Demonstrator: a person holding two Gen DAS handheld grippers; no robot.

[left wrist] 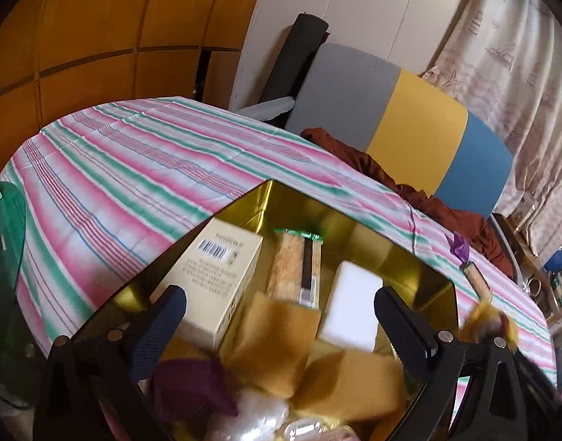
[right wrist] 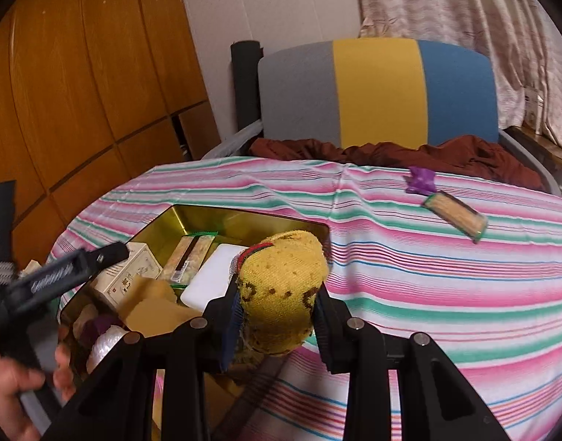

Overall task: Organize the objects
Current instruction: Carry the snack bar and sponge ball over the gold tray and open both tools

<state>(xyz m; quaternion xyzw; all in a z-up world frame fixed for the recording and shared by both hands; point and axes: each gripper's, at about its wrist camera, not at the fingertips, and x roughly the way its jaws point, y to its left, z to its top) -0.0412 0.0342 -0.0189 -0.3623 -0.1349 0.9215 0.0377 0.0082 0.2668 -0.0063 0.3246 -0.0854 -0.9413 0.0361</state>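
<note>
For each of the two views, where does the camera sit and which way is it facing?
Left wrist: sits on the left claw, angled down into the gold tin toward the chair; both open fingers show, nothing between them.
Right wrist: sits on the right claw, angled down across the striped cloth toward the same chair; its fingers are shut on a yellow sponge; the left claw and the hand holding it show at left.
Shared: tin, white box, cloth, chair, snack packet.

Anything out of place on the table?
Two strays lie outside the gold tin: a purple wrapper and a packet of sticks, far right on the striped tablecloth. Everything else is in the tin.
</note>
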